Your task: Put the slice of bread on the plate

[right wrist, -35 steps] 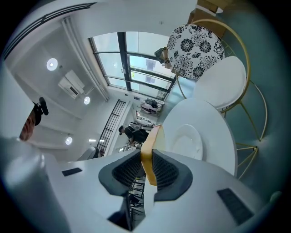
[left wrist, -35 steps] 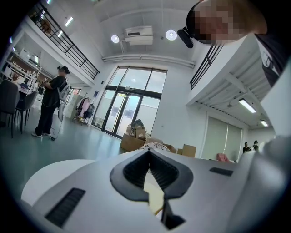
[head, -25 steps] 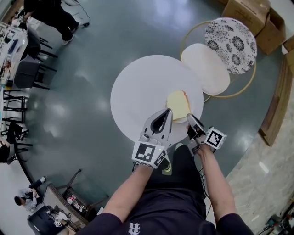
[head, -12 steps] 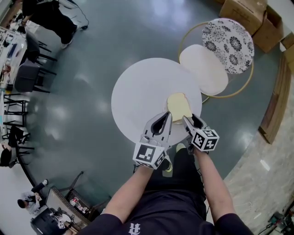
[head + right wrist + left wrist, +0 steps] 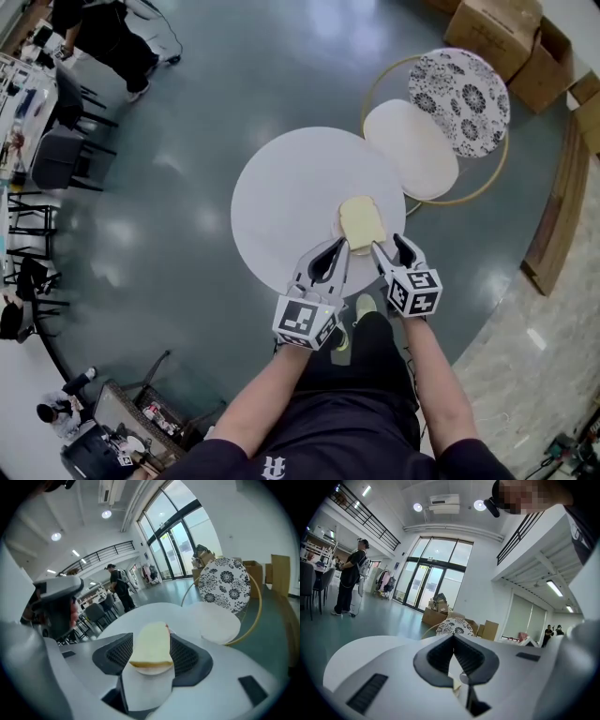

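Grey-green floor surrounds a round white worktop (image 5: 281,187). On it, near its edge, the slice of bread (image 5: 361,223) lies flat on the plate (image 5: 149,670). It sits just ahead of the right gripper (image 5: 389,244), whose fingers are opening and do not press it. The left gripper (image 5: 343,244) alongside has its fingers clenched, empty.

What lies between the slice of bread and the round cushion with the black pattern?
The plain cream cushion lies between the bread and the patterned cushion, just past the edge of the white table. The head view shows it best.
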`<state>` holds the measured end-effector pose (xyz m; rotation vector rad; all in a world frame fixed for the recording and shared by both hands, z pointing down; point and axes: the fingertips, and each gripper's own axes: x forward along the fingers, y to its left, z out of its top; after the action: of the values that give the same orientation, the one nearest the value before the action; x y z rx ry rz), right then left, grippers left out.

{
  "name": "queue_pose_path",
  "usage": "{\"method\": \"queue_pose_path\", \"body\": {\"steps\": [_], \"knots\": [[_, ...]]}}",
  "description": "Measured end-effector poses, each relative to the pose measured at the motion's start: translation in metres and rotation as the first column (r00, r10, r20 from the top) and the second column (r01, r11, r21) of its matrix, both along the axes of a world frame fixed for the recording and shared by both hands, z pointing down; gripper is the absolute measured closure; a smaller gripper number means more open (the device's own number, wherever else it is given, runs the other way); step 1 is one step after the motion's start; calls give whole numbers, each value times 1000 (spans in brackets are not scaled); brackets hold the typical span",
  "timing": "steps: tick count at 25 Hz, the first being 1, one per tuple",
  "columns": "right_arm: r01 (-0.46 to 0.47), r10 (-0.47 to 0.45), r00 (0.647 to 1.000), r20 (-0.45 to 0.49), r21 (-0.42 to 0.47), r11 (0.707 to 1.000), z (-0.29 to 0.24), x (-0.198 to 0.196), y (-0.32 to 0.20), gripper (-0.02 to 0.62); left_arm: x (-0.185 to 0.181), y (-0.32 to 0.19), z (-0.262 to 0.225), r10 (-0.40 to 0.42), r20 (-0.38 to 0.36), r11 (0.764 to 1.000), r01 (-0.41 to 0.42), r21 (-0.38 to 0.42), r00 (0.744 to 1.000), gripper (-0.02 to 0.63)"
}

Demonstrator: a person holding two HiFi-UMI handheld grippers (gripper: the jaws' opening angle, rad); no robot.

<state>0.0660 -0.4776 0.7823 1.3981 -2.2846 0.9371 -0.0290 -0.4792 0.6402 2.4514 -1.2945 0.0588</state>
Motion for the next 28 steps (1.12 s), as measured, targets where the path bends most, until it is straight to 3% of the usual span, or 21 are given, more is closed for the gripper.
{"method": "queue_pose_path", "body": {"steps": [7, 12, 21, 28], "knots": [[156, -172, 982, 71, 189, 969, -136, -27, -3, 363, 13, 20, -63, 28, 30, 1000, -28, -4, 999, 601], [160, -190, 979, 73, 297, 941, -222, -17, -2, 512, 21, 22, -125, 23, 14, 999, -24, 46, 1000, 601], [182, -221, 974, 57, 390, 903, -336, -6, 17, 537, 39, 36, -218, 37, -16, 993, -35, 113, 999, 601], [199, -252, 965, 69, 430, 880, -386, -8, 36, 588, 55, 59, -264, 62, -16, 985, -59, 164, 998, 601]]}}
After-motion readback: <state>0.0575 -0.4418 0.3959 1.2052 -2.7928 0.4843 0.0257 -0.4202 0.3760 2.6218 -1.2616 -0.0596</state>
